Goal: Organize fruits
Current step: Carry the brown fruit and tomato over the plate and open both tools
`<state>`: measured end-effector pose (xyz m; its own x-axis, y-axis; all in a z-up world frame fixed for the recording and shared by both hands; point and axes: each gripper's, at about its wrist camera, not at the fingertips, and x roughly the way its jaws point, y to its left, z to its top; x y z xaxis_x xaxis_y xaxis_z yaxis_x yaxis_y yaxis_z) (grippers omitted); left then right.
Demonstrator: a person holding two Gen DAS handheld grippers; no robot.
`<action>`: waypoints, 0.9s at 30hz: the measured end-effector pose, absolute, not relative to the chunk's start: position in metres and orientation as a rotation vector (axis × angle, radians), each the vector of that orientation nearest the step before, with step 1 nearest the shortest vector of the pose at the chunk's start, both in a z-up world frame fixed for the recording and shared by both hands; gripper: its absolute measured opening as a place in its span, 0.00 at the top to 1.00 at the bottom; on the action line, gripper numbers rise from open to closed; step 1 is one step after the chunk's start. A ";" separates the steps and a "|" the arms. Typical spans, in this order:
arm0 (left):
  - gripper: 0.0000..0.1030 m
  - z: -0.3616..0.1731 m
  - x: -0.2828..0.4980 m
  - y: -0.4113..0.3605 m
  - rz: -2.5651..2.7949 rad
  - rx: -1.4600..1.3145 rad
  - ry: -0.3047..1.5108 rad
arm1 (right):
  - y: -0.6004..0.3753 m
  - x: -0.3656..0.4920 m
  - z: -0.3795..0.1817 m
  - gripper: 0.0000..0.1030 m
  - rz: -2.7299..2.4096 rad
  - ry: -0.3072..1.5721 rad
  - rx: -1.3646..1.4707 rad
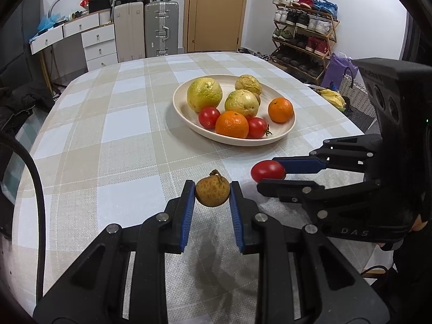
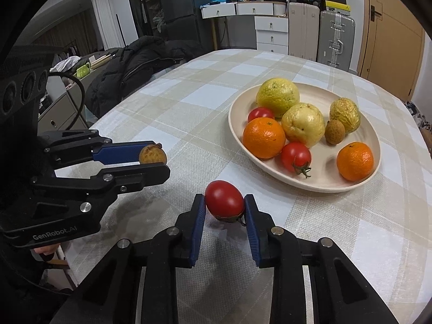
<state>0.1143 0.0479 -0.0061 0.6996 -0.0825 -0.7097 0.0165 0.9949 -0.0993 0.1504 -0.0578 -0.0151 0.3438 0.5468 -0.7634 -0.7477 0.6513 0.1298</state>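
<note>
Red and glossy, the loose tomato (image 2: 225,202) sits pinched between the blue pads of the right gripper (image 2: 225,205), low over the checked tablecloth (image 1: 108,135), just short of the cream plate (image 2: 310,183). The left gripper (image 1: 212,191) is clamped on a small brown speckled fruit (image 1: 212,191) with its stalk up, also near the plate. Already lying on that plate are two oranges, two tomatoes, three yellow-green fruits and another small brown one.

Handling, as I read it: the tomato looks light, smooth-skinned and soft enough to bruise or split, so a gentle squeeze across its widest part is the safe hold, and that is about where the pads sit. The brown fruit seems light with a rough, brittle shell, less likely to slip.

Writing: "GenRobot.AI" reads on the left gripper's body in the right wrist view; "DAS" shows on the right gripper's.
</note>
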 end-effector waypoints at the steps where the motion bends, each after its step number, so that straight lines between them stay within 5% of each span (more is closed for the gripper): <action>1: 0.78 -0.005 0.114 0.048 -0.056 -0.090 0.787 | -0.059 0.150 -0.013 0.71 0.853 0.873 -0.259; 27: 0.78 0.017 0.107 0.040 -0.038 -0.116 0.677 | -0.137 0.178 0.037 0.71 0.749 0.744 -0.060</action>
<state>0.1071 0.0405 0.0165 0.7788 -0.0726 -0.6231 -0.0031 0.9928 -0.1196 0.1783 -0.1374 0.0367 0.4930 0.5965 -0.6334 -0.6374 0.7431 0.2037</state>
